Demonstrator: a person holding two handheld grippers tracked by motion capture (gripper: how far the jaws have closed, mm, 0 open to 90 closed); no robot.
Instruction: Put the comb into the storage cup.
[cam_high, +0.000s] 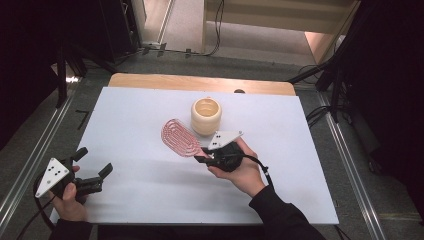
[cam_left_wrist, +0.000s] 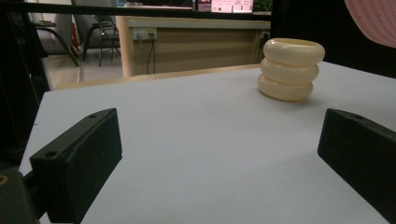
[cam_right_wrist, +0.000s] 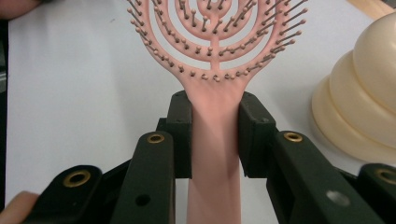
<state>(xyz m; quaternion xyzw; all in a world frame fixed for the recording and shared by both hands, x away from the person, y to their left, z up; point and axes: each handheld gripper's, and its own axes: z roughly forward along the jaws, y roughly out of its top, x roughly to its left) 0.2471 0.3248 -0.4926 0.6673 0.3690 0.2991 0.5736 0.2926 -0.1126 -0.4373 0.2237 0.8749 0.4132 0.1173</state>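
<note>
While my left gripper (cam_high: 92, 172) waits near the front left edge of the counter (cam_high: 150, 200) with its fingers (cam_left_wrist: 77, 158) spread wide and nothing between them, my right gripper (cam_high: 200, 159) does the work: its fingers (cam_right_wrist: 182, 135) are clamped on the handle of the pink hairbrush (cam_right_wrist: 217, 84), just below the head. The brush head looks lifted off the counter, slanting away to the left, and lies just beside the cream cup (cam_high: 206, 116), though I can't tell whether they touch.

I judge the pick-up done; what remains, I'd guess, is bringing the brush to the cup and standing it inside, handle down or head down.

Room is generous. White counter lies open on both sides and between my hands. The cup stands toward the far middle, well back from the far wooden edge (cam_high: 200, 82), so the only thing to mind is knocking it as I swing the brush around.
</note>
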